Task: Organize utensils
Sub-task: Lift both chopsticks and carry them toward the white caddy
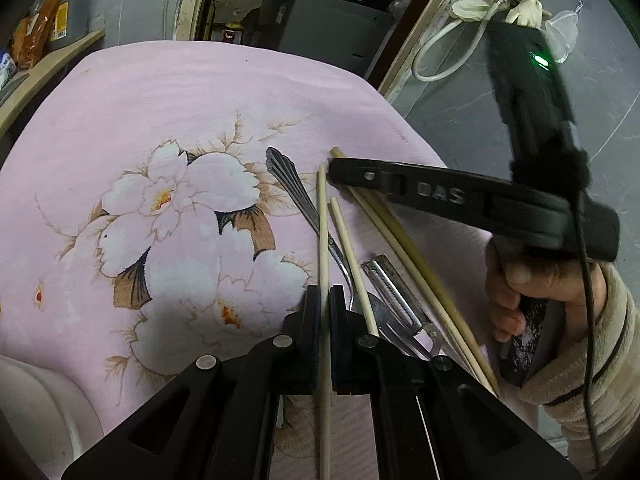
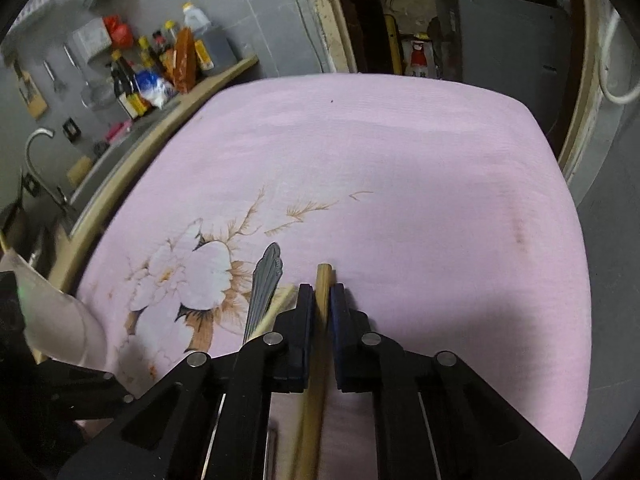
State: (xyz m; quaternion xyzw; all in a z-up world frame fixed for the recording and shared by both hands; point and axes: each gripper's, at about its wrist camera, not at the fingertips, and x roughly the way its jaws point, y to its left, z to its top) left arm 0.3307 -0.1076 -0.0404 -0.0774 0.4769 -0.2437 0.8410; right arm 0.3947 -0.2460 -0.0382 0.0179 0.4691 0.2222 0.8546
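In the left wrist view my left gripper (image 1: 325, 300) is shut on a pale wooden chopstick (image 1: 323, 240) that runs up between its pads. A metal fork (image 1: 304, 204), a second pale chopstick (image 1: 352, 268), a peeler (image 1: 394, 292) and a pair of darker chopsticks (image 1: 416, 276) lie on the pink floral cloth (image 1: 200, 112). My right gripper (image 1: 334, 170) reaches in from the right at the darker chopsticks' far ends. In the right wrist view my right gripper (image 2: 323, 296) is shut on a tan chopstick (image 2: 322, 292). The fork handle (image 2: 264, 280) lies just left.
A white rounded object (image 1: 44, 396) sits at the cloth's lower left. A counter with sauce bottles (image 2: 160, 68) and a sink tap (image 2: 36, 152) lies left of the table. A doorway with a dark cabinet (image 1: 332, 28) is behind. The cloth's right edge (image 2: 568, 240) drops to a grey floor.
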